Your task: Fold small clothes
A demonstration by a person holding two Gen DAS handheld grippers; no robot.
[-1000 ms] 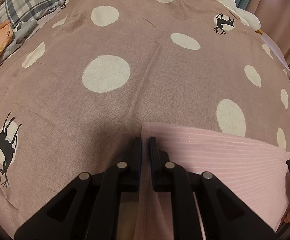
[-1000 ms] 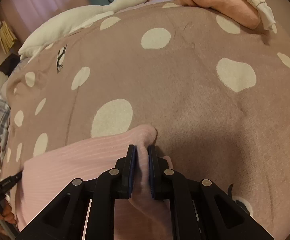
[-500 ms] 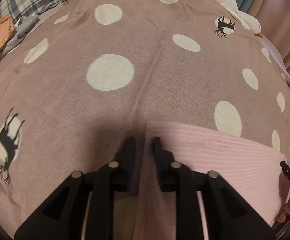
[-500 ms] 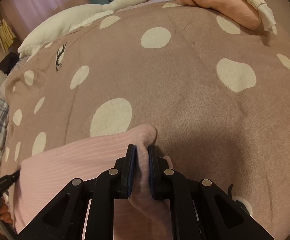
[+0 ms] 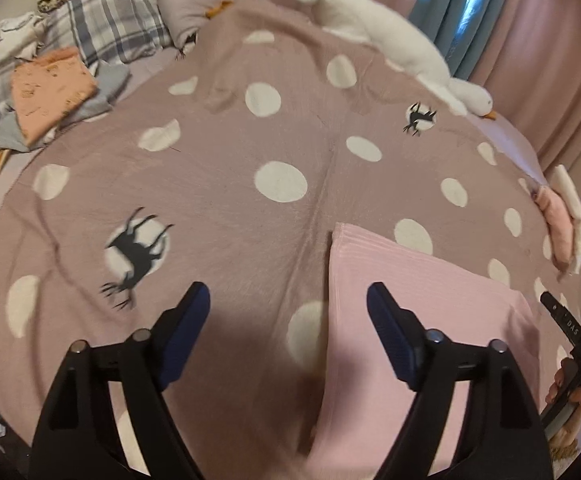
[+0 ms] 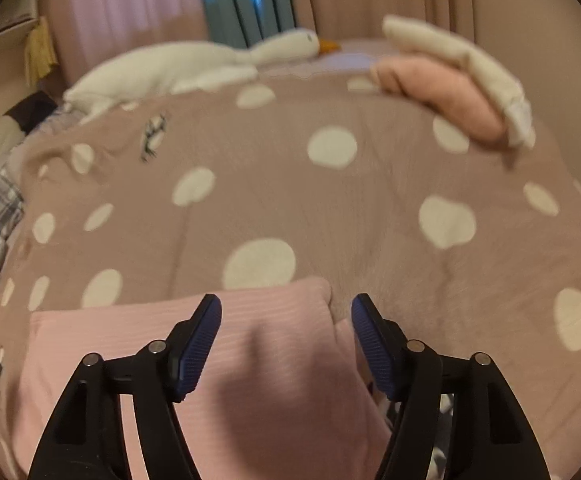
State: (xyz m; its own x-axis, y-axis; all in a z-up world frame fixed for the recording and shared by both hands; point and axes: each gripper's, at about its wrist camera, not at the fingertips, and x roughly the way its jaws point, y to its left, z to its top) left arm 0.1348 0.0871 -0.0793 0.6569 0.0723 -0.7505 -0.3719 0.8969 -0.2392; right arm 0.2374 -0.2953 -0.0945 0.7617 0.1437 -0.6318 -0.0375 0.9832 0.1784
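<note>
A pink ribbed garment [image 5: 418, 304] lies flat on the dotted mauve bedspread [image 5: 226, 184]. My left gripper [image 5: 288, 300] hovers above the garment's left edge, its jaws opening wide, with nothing pressed between them. In the right wrist view the same pink garment [image 6: 274, 344] shows its rounded right corner below my right gripper [image 6: 286, 312]. The right gripper's jaws are opening too, and the blue pads [image 6: 200, 340] stand clear of the cloth. The other gripper's black tip [image 5: 562, 320] and a hand show at the left wrist view's right edge.
A white plush goose [image 5: 394, 36] lies along the far edge of the bed. Folded pink and cream clothes [image 6: 450, 84] are stacked at the right side. Plaid bedding and an orange folded garment [image 5: 50, 88] sit at the far left. Curtains hang behind.
Both grippers have let go of the pink garment's corners, opened wide and lifted up and back. The garment now lies flat on the bedspread.
</note>
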